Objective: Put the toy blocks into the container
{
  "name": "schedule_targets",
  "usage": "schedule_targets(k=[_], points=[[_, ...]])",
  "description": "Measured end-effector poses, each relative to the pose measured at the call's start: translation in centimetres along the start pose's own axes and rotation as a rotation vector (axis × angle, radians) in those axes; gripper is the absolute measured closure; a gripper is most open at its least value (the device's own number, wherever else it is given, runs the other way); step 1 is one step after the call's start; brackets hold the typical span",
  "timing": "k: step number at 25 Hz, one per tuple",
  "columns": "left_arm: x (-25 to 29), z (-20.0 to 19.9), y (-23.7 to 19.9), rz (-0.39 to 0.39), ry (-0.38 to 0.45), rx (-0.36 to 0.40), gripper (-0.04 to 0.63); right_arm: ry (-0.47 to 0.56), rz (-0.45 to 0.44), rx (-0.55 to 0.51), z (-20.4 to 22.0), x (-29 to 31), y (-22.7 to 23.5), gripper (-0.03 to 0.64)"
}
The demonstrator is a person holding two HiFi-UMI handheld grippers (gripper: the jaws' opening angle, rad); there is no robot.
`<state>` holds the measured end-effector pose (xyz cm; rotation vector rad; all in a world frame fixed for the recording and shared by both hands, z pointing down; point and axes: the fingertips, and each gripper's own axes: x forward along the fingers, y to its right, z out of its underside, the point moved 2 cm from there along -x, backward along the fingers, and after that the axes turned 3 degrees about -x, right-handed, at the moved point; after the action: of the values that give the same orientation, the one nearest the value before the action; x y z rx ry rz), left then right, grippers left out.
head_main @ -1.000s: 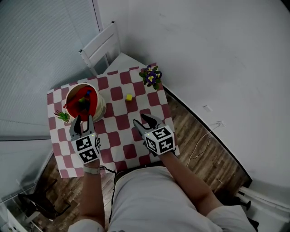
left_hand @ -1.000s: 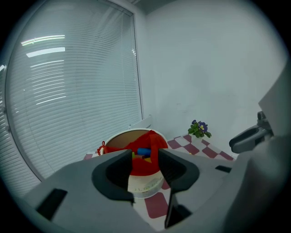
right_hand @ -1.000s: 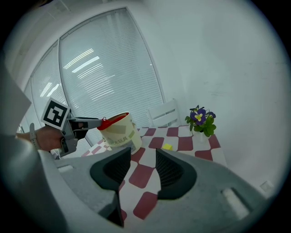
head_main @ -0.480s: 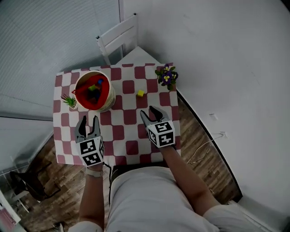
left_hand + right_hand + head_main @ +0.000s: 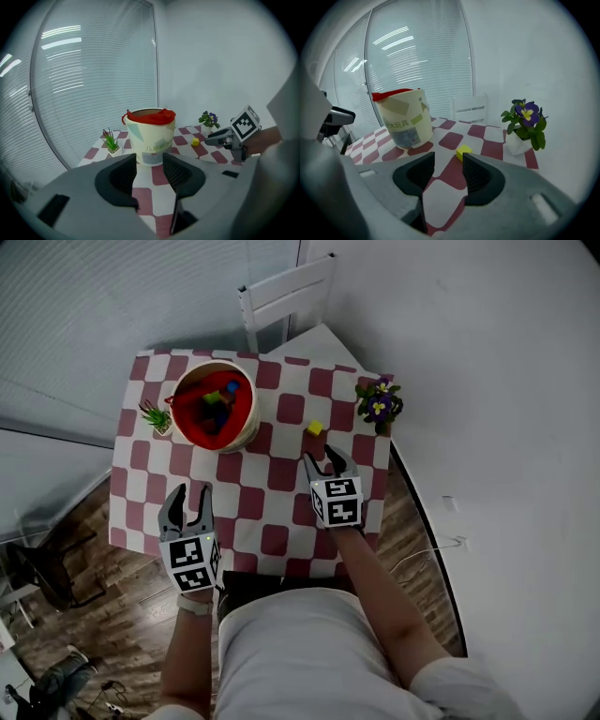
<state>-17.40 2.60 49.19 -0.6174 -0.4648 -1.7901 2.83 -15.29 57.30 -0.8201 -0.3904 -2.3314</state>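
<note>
A small yellow block (image 5: 315,427) lies on the red-and-white checked table (image 5: 281,512), also seen as the yellow block (image 5: 463,152) just ahead of my right gripper (image 5: 448,165), which is open and empty. In the head view the right gripper (image 5: 328,458) sits a short way below the block. The cream container (image 5: 216,405) with a red inside holds several coloured blocks. My left gripper (image 5: 186,502) is open and empty near the table's near left edge, facing the container (image 5: 149,135).
A potted purple flower (image 5: 379,403) stands at the table's right edge, close to the yellow block. A small green plant (image 5: 156,416) sits left of the container. A white chair (image 5: 287,298) stands behind the table. Wooden floor surrounds it.
The view has shifted so the table sits squarer. My right gripper has moved closer to the yellow block. The left gripper has drawn back toward the table's near edge.
</note>
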Motion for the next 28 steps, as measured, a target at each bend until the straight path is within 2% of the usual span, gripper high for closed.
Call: schedule_targets(k=[11, 23, 28], points=[[-1.2, 4.7, 0.1, -0.063, -0.076, -0.061, 0.434, -0.036, 0.023, -0.022, 1.6, 4.4, 2.7, 0.425], [-3.5, 9.4, 1.3, -0.094, -0.146, -0.103, 0.434, -0.052, 0.025, -0.055, 1.9, 7.4, 3.9, 0.420], [-4.0, 10.0, 1.8, -0.095, -0.146, -0.106, 0.434, -0.071, 0.018, -0.071, 1.7, 8.4, 4.0, 0.420]])
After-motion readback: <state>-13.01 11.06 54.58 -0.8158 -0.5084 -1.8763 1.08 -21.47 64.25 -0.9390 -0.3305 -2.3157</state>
